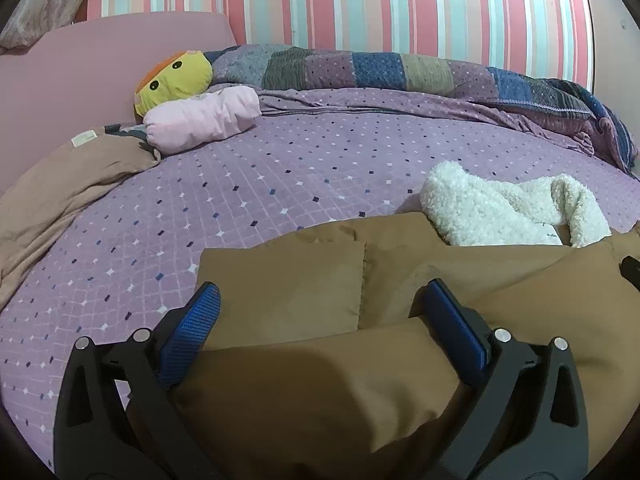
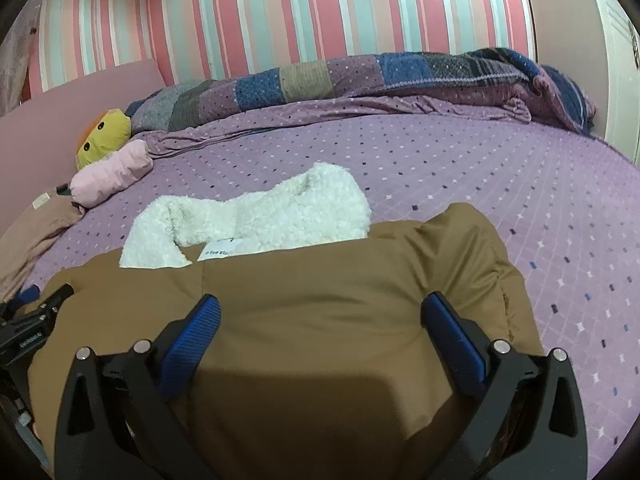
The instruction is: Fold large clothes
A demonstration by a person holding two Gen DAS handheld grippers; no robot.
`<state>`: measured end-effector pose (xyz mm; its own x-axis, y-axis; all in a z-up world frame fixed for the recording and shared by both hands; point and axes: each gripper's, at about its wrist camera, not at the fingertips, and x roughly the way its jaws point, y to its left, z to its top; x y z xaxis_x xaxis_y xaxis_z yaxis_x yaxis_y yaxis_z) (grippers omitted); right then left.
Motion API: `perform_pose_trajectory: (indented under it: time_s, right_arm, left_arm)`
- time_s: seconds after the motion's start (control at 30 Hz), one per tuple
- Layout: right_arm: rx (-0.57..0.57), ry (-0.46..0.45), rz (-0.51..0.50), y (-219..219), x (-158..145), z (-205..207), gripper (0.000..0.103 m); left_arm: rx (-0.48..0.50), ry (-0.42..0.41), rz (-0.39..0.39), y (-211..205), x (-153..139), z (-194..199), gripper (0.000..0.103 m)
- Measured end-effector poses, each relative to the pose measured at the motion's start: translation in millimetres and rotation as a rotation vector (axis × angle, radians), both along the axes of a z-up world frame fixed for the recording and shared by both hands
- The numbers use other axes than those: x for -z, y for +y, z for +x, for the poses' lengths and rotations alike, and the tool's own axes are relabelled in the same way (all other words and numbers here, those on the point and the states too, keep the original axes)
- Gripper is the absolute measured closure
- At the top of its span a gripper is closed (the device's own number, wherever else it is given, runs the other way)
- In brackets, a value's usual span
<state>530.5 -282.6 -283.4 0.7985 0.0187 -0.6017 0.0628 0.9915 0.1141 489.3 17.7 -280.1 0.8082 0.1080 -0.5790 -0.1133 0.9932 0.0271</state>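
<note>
A brown padded jacket (image 1: 304, 292) with a white fleece collar (image 1: 500, 212) lies on the purple bed, partly folded. My left gripper (image 1: 320, 300) is open, its blue pads wide apart over the jacket's left part, holding nothing. My right gripper (image 2: 320, 312) is open too, over the jacket (image 2: 340, 292) just below the fleece collar (image 2: 260, 216) and its white label (image 2: 218, 252). The left gripper's black body shows at the left edge of the right wrist view (image 2: 36, 320); a black tip of the right gripper shows at the right edge of the left wrist view (image 1: 630, 268).
The purple dotted bedsheet (image 1: 280, 184) spreads around the jacket. A patchwork quilt (image 1: 380, 68) is bunched along the striped wall. A yellow plush toy (image 1: 176, 76) and pink pillow (image 1: 200, 118) lie by the pink headboard. A tan garment (image 1: 60, 184) lies at the left.
</note>
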Motion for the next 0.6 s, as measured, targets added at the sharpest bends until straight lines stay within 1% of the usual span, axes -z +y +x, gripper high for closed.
perform_pose_trajectory:
  time_s: [0.17,0.6]
  right_arm:
    - [-0.012,0.010,0.045,-4.7,5.0,3.3,0.001]
    - [-0.019,0.016,0.074,-4.6,8.4,5.3,0.001]
  left_arm:
    - [0.007,-0.008,-0.018,3.0,1.9,-1.3,0.003]
    - [0.027,-0.012,-0.052,7.6,1.5,-4.2,0.003]
